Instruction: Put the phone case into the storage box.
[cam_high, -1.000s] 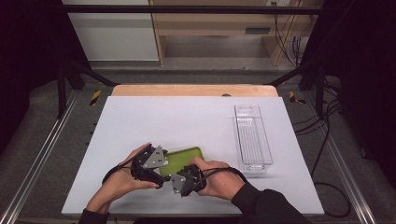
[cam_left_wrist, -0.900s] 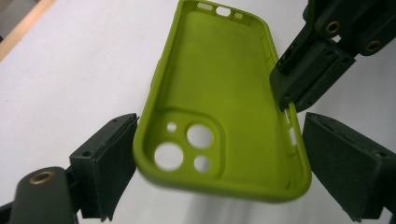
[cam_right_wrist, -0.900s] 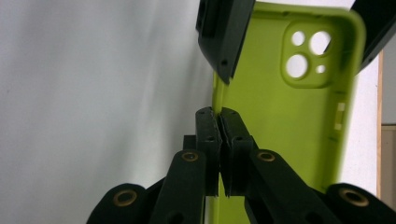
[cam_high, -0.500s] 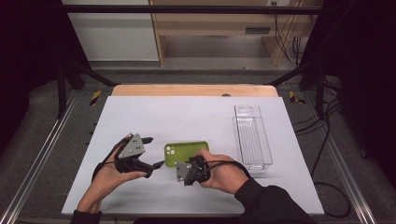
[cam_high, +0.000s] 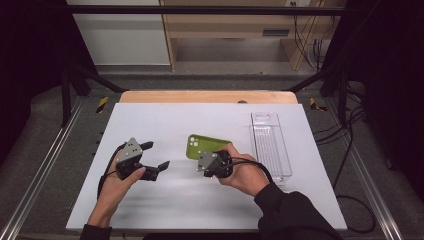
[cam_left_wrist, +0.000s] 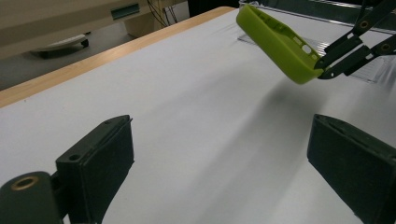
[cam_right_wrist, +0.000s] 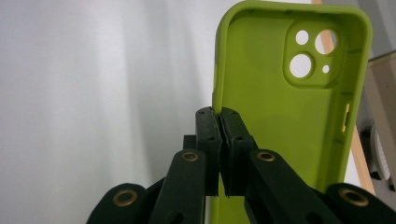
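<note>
A: Worktop (cam_high: 165, 205) first: a pale sheet over a wooden table, with a clear plastic tray (cam_high: 270, 145) lying lengthwise near its right edge.

B: And the green phone case (cam_high: 207, 146)?

A: Around the middle of the worktop, a little towards the near edge and left of the tray. A second ago both grippers were on it close to the near edge. Now it is tilted off the surface, as the left gripper view shows, with its shadow underneath.

B: Who has it?

A: The right gripper (cam_high: 202, 165) alone. In the right gripper view its jaws are pressed together on the case's side wall (cam_right_wrist: 218, 93), the hollow inside and camera cut-outs facing the lens.

B: So the left gripper (cam_high: 156, 159) let go?

A: Yes. Its jaws have just been opening and now stand wide apart with nothing between them, only bare worktop. It has drawn away towards the left edge, well apart from the case.

B: What does that mean for the job?

A: I'd judge the handover is finished and the case rides on one thin-wall pinch. The tray looks the likely destination, though that is a guess. A soft wall could twist in so narrow a grip.
</note>
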